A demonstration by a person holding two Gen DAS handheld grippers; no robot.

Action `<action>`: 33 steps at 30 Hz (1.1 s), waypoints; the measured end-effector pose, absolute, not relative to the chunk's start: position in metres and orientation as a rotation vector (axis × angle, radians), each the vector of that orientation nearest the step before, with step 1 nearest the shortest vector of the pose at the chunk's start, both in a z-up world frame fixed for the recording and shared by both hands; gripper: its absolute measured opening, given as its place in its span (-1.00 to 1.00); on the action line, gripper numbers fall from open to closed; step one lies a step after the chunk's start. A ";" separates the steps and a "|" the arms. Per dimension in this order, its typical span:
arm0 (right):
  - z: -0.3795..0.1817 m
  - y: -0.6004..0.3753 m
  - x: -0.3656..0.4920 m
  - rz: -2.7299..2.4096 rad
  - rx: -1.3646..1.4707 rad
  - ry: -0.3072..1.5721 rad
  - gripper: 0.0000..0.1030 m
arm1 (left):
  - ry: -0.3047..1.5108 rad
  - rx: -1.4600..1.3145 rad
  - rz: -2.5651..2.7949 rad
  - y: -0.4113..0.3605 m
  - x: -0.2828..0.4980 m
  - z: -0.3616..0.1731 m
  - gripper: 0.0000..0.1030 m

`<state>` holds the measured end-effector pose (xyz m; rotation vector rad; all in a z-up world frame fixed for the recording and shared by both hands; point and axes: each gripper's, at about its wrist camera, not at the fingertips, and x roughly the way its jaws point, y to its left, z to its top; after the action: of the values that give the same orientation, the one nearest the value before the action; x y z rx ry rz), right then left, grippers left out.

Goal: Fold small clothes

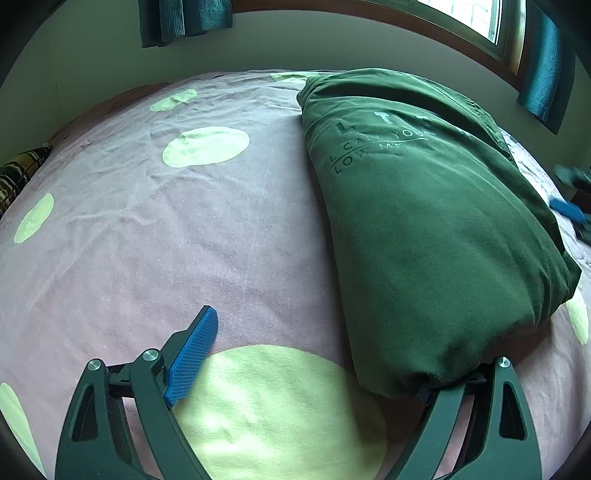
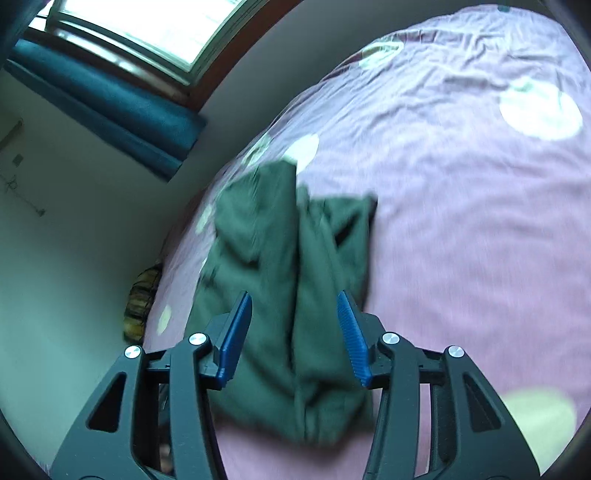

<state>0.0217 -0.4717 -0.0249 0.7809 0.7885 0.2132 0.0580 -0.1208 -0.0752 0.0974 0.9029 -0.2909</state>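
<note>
Pink cotton with large pale-green circles covers the bed (image 1: 155, 229) that fills both of my views; the sheet is lightly creased and runs back to a plain cream wall (image 1: 258, 44). Above that wall I see a wooden-framed window (image 1: 476, 18) letting in bright daylight, with dark teal curtains (image 1: 184, 18) hanging at either side of it. At the bed's far left edge a yellow-and-black checked cloth (image 1: 18, 173) pokes into sight.

The dark green folded T-shirt with faint grey lettering (image 1: 436, 229) lies on the right part of the bed in my left view, a thick oblong bundle with its near end close to the camera. My left hand-held gripper (image 1: 314, 369) stands wide: one blue ribbed pad hangs above the sheet, while the other finger is tucked behind the near end of the shirt, its pad mostly hidden, and nothing is pinched between them.

In my blurred right view the same shirt (image 2: 288, 295) rests rumpled on the sheet near the bed's edge by the wall. My right hand-held gripper (image 2: 295, 336) is parted to a middling gap, its blue pads (image 2: 236, 339) on either side of a fold of the shirt without pressing on it.
</note>
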 end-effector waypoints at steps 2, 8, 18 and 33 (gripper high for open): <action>-0.024 -0.470 0.044 0.202 0.784 0.798 -0.07 | 0.904 0.095 -0.292 -0.121 0.058 -0.075 0.72; -0.032 -0.462 0.105 0.200 0.784 0.858 -0.03 | 0.910 0.091 -0.292 -0.121 0.057 -0.076 0.72; -0.044 -0.450 0.130 0.154 0.729 0.910 -0.82 | 0.913 0.087 -0.297 -0.120 0.059 -0.078 0.72; -0.065 -0.476 0.104 0.136 0.909 0.852 -0.60 | 0.919 0.079 -0.346 -0.114 0.059 -0.077 0.72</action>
<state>0.1035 -0.4755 -0.0653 0.9091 0.8517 0.1363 0.0589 -0.1145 -0.0770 0.0793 0.9188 -0.3463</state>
